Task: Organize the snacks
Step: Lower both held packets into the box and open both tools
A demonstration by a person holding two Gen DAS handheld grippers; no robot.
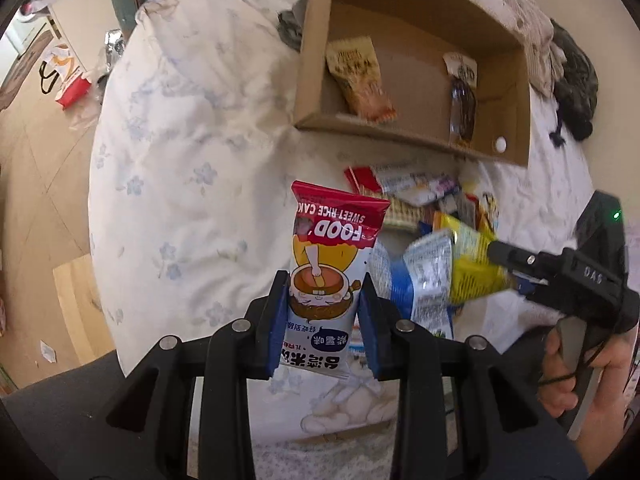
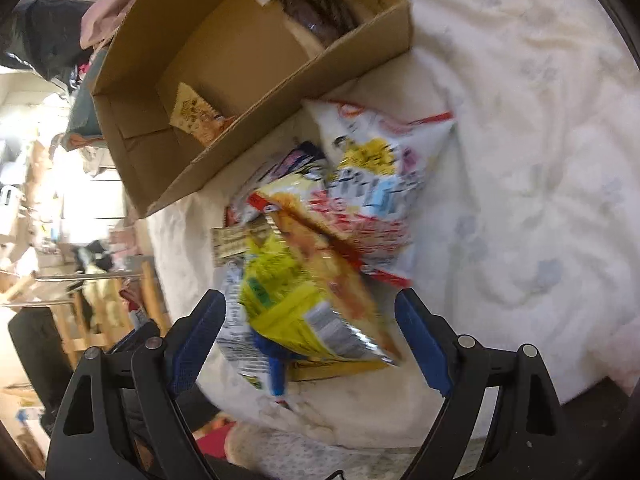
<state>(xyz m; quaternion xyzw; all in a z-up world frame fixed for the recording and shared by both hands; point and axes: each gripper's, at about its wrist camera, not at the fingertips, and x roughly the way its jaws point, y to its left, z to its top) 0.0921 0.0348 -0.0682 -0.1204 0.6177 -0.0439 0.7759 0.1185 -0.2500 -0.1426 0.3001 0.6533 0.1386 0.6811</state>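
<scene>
- The rice cake packet has its lower edge hidden behind the blue pads of the left tool.
- In the left wrist view, the right tool shows only one finger clearly; its tip blurs into the yellow bag.
- The snack pile is motion-blurred in the right wrist view, so most print is unreadable.
- The dark-wrapped snack in the cardboard box is cut off by the top edge.
- The orange packet is partly hidden by the box wall.
- Clutter on the floor is too small to identify.

White floral bedspread over bed; tan tiled floor left, littered; bright daylight.
</scene>
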